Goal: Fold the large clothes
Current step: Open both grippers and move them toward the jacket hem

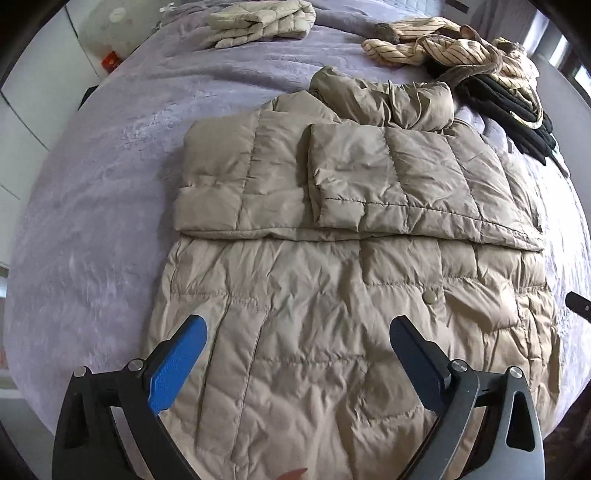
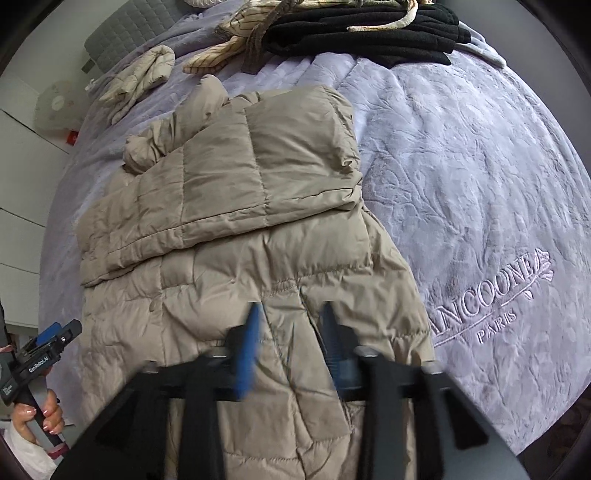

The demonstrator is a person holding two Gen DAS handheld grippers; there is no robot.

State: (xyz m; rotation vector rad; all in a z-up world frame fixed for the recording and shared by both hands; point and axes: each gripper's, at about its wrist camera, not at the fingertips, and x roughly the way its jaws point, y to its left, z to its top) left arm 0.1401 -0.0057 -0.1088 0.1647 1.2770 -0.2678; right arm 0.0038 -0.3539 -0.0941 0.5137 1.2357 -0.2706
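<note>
Tan quilted puffer jacket (image 1: 332, 295) lies flat on a bed covered by a lavender embossed blanket (image 1: 92, 221) — both sleeves folded across the chest, the upper sleeve (image 1: 399, 184) overlapping the lower one, hood (image 1: 388, 99) bunched at the far end. Fabric creased; one snap button (image 1: 429, 296) visible on the lower body.

Left gripper (image 1: 297, 332) hovers over the hem, jaws spread wide, nothing held. Right gripper (image 2: 290, 321) sits over the jacket's lower right side — jaws partly open with a narrow gap, motion-blurred, not clamped on the fabric.

Far end of the bed: a folded cream quilted garment (image 1: 258, 22), a striped beige garment (image 1: 443, 40), folded black clothes (image 1: 517, 114).
</note>
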